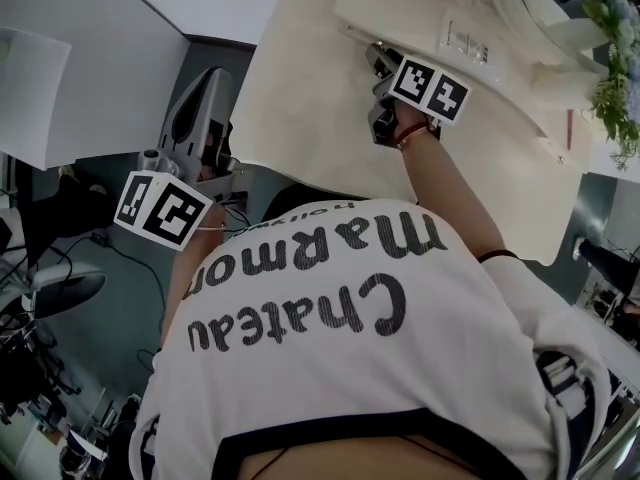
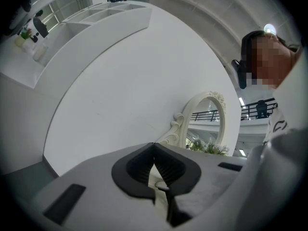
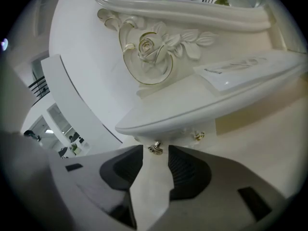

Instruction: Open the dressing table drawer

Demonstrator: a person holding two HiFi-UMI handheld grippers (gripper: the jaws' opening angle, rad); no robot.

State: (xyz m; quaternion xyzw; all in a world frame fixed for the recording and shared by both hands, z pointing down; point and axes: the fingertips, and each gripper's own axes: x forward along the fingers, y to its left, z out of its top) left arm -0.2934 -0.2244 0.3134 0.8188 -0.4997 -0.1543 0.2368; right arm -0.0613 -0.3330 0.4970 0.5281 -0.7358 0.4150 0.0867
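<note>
right gripper stands with jaws apart just before the gold knob of the drawer, under the carved shelf. bring the knob between the pads, close firmly, pull straight back. left gripper is closed on nothing.

A: What is the bench made of?
B: The paint hides that. The coat is cream and smooth, with a soft sheen.
A: And the rose carving?
B: Glossier, same cream, with thin gilt lines along the petals.
A: The knob?
B: Shiny brass-coloured metal, moulded rather than plain.
A: The right claw?
B: A matt grey plastic shell, faintly grainy. Its pads are black and ribbed, look rubbery and have no shine.
A: The cube?
B: Flat white faces with matt black print.
A: The shirt?
B: Soft white cloth with black lettering and dark trim.
</note>
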